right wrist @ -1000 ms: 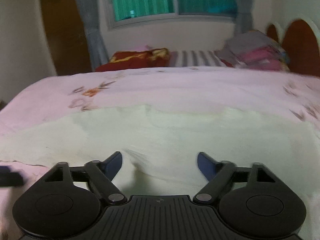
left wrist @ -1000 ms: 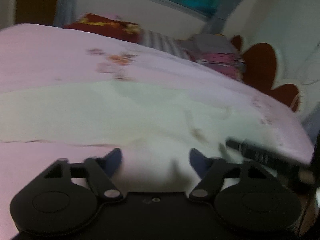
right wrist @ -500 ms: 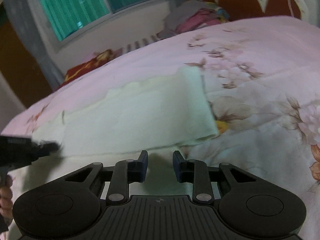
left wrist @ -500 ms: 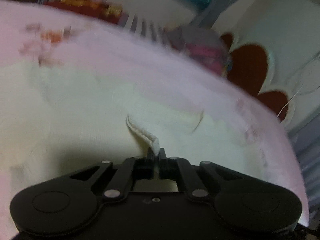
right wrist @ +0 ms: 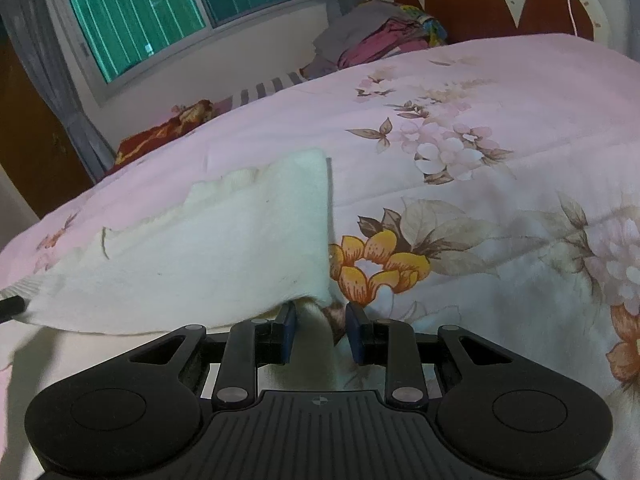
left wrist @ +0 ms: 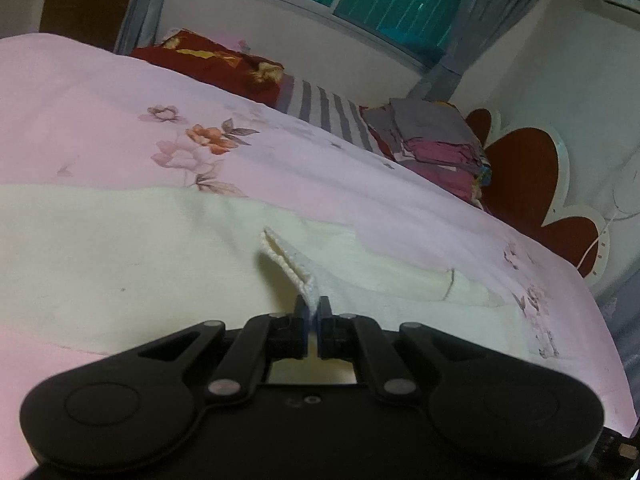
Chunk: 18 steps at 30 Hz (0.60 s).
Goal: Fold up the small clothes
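Lying flat across the pink floral bedspread, the cream garment runs long from side to side in front of both grippers, its long axis crossing the line they point along. In the left wrist view its near hem is pulled up into a small ribbed tab that rises straight into the left gripper, whose jaws are pinched tight on that hem. In the right wrist view the same cream garment stretches away to the left, and its near right corner droops between the fingers of the right gripper. Those jaws have just been closing and stand partly apart; the corner sits in the gap, but I cannot tell whether the pads truly press it. Each gripper is thus at its own end of the near edge, left secured, right doubtful. Judging by this, the coming fold probably carries that near edge away toward the far edge, and the right corner may slip if unsecured.
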Each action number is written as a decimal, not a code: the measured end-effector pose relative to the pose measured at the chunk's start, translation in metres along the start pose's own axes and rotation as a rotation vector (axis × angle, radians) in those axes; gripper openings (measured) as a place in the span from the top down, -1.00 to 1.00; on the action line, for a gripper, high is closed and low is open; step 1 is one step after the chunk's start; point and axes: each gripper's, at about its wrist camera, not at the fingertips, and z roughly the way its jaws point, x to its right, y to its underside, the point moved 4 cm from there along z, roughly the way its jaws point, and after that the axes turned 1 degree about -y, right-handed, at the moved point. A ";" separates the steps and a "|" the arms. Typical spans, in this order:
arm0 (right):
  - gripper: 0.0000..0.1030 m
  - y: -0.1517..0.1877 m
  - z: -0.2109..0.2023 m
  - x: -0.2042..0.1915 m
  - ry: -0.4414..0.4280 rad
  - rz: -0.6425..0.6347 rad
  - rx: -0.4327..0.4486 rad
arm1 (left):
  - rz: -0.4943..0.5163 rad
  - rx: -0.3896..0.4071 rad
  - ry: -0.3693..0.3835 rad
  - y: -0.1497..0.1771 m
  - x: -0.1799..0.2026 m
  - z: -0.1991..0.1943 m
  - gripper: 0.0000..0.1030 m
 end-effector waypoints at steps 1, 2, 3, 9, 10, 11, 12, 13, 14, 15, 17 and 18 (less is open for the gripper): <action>0.45 0.000 0.001 -0.001 0.006 -0.011 0.000 | -0.009 0.004 -0.005 -0.001 -0.005 -0.002 0.94; 0.45 -0.001 0.001 -0.001 0.010 -0.019 -0.001 | -0.011 0.003 -0.014 -0.001 -0.009 -0.002 0.94; 0.45 -0.001 0.001 -0.001 0.012 -0.025 -0.002 | -0.012 0.004 -0.025 -0.001 -0.013 -0.002 0.94; 0.45 -0.001 -0.001 -0.004 0.031 -0.059 -0.002 | 0.028 -0.079 -0.037 0.011 -0.025 0.017 0.91; 0.45 -0.003 -0.008 -0.004 0.026 -0.055 0.019 | 0.035 -0.089 -0.035 0.013 -0.026 0.018 0.87; 0.45 -0.004 -0.016 -0.006 0.010 -0.052 0.045 | 0.041 -0.089 -0.043 0.014 -0.027 0.016 0.64; 0.45 -0.006 -0.024 -0.008 -0.001 -0.055 0.065 | 0.045 -0.061 -0.072 0.013 -0.028 0.008 0.25; 0.45 -0.008 -0.028 -0.011 -0.008 -0.062 0.080 | 0.060 0.000 -0.116 0.012 -0.027 -0.004 0.05; 0.45 -0.010 -0.031 -0.015 -0.014 -0.073 0.093 | 0.090 0.073 -0.148 0.010 -0.023 -0.016 -0.19; 0.45 -0.011 -0.031 -0.020 -0.022 -0.083 0.100 | 0.130 0.121 -0.149 0.009 -0.014 -0.024 -0.21; 0.45 -0.013 -0.023 -0.031 -0.047 -0.095 0.086 | 0.192 0.090 -0.096 0.010 0.006 -0.019 -0.24; 0.47 -0.012 -0.016 -0.037 -0.058 -0.110 0.074 | 0.228 0.063 -0.080 0.013 0.016 -0.011 -0.24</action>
